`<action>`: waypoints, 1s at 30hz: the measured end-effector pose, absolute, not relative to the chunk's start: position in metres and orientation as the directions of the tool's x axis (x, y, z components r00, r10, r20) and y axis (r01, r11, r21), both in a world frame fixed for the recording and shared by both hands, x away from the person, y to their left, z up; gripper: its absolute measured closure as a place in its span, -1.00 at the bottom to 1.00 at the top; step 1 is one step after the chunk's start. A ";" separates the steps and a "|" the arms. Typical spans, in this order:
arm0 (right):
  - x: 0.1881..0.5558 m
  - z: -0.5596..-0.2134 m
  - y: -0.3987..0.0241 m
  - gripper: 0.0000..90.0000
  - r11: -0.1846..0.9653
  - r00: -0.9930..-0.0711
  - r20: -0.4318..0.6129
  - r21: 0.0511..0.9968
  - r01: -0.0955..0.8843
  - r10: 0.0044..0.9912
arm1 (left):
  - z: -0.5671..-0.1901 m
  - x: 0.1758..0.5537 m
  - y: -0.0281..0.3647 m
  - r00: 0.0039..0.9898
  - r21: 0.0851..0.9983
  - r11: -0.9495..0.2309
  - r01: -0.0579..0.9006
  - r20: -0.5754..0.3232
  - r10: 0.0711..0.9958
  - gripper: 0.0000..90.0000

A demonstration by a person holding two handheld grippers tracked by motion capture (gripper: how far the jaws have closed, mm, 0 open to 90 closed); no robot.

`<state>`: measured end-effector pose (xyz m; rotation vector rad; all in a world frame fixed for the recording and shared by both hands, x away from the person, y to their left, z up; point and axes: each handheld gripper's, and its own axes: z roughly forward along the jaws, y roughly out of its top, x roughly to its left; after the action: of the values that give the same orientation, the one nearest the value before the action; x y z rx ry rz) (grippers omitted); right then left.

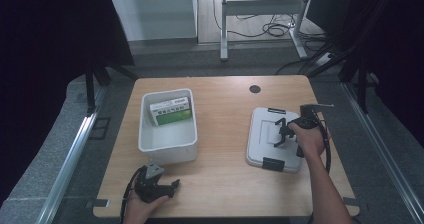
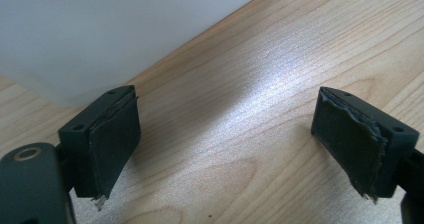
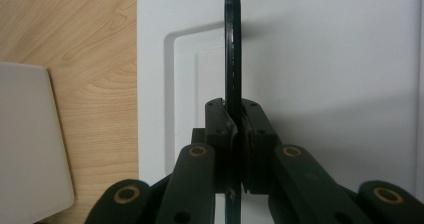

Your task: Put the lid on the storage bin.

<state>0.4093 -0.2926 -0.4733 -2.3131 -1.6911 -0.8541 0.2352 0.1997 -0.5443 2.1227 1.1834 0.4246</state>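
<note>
In the white bin [image 1: 167, 139] (lid [image 1: 260, 134] off) lies a green box [image 1: 172, 113].

Place: a lab or test room set up for recording, not a home.
Work surface: a small wooden table [image 1: 220, 134] with a cable hole [image 1: 255, 89], standing alone on grey carpet [image 1: 70, 134].
Surround: black curtains [image 1: 55, 39] hang on both sides; metal rails [image 1: 70, 159] run along the floor beside the table.
Background: the metal legs of a desk [image 1: 260, 14], with loose cables [image 1: 270, 29] lying on the floor beneath it.
Equipment: a person's hands hold cabled grippers, left gripper [image 1: 170, 188] and right gripper [image 1: 280, 134].
</note>
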 end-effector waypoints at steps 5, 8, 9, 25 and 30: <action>0.408 -0.469 -0.292 0.87 -0.352 0.199 0.525 0.209 0.912 0.827 | -0.544 0.235 0.200 0.538 0.684 -0.371 0.628 -0.036 0.842 -0.73; 0.407 -0.464 -0.292 0.87 -0.354 0.196 0.532 0.212 0.911 0.824 | -0.544 0.235 0.200 0.538 0.684 -0.371 0.628 -0.036 0.842 -0.73; 0.407 -0.462 -0.291 0.87 -0.359 0.198 0.539 0.213 0.909 0.819 | -0.544 0.235 0.200 0.537 0.684 -0.371 0.627 -0.036 0.843 -0.73; 0.401 -0.430 -0.280 0.87 -0.292 0.101 0.559 0.263 0.919 0.823 | -0.544 0.235 0.200 0.538 0.685 -0.372 0.627 -0.035 0.842 -0.73; 0.398 -0.418 -0.269 0.87 -0.253 0.058 0.570 0.270 0.929 0.819 | -0.544 0.235 0.200 0.538 0.685 -0.372 0.626 -0.035 0.842 -0.73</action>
<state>0.3981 -0.2687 -0.4184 -2.1544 -1.8050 -0.9662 0.2353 0.1998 -0.5443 2.1234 1.1816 0.4255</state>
